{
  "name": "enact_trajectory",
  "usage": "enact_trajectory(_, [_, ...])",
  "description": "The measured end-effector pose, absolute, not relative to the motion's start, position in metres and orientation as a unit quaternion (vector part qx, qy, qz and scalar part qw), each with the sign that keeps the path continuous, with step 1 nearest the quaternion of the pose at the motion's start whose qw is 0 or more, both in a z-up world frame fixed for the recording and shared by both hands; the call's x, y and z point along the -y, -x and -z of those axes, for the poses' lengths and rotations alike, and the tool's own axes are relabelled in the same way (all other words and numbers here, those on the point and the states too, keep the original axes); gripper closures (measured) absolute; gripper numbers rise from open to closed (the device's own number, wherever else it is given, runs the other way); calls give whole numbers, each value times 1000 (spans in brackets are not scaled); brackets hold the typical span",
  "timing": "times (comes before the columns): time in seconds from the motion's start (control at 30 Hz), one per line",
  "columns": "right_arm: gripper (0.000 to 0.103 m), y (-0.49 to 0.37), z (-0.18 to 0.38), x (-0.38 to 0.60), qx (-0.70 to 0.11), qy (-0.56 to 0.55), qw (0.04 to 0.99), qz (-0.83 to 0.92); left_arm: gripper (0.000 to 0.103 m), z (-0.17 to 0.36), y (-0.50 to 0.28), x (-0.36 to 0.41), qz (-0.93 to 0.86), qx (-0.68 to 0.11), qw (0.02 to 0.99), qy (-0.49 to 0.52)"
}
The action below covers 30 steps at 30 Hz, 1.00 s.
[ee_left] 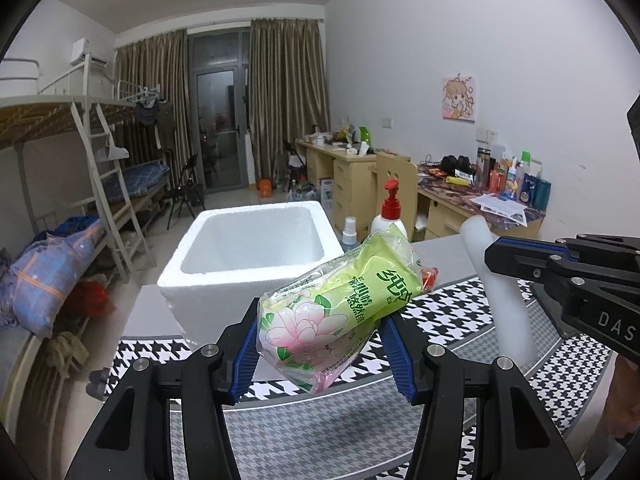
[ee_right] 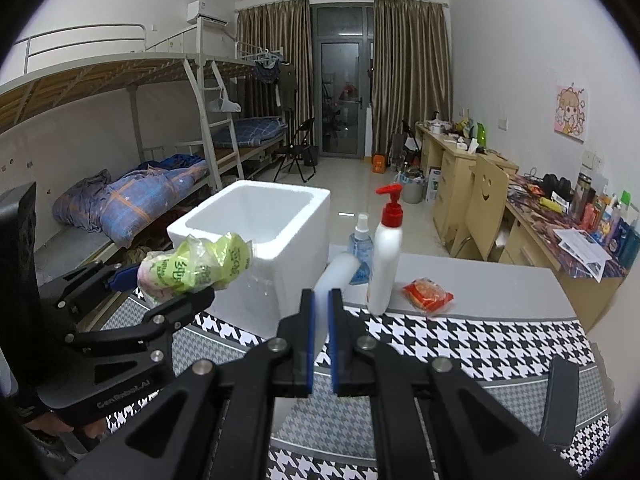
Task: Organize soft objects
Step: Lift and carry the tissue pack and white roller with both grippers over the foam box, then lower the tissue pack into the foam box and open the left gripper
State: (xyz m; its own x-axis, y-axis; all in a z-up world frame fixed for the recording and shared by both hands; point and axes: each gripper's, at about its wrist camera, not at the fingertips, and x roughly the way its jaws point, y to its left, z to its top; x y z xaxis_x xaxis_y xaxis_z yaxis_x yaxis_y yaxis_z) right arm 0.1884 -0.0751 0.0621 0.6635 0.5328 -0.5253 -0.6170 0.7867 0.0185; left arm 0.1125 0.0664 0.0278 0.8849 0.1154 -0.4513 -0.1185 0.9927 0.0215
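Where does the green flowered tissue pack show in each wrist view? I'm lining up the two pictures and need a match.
Left wrist view: the green flowered tissue pack sits centre, clamped in the left gripper.
Right wrist view: the pack is at left of centre, in front of the box's near left corner.
Shared landmark: the white foam box just behind the pack in both.
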Motion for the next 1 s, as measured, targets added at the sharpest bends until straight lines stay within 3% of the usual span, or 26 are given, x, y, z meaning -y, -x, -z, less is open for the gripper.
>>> enact_trajectory(1.0, [95,-203,-91,37,-236,96,907,-334,46,-59,-133,-102,-97,-207,974,11])
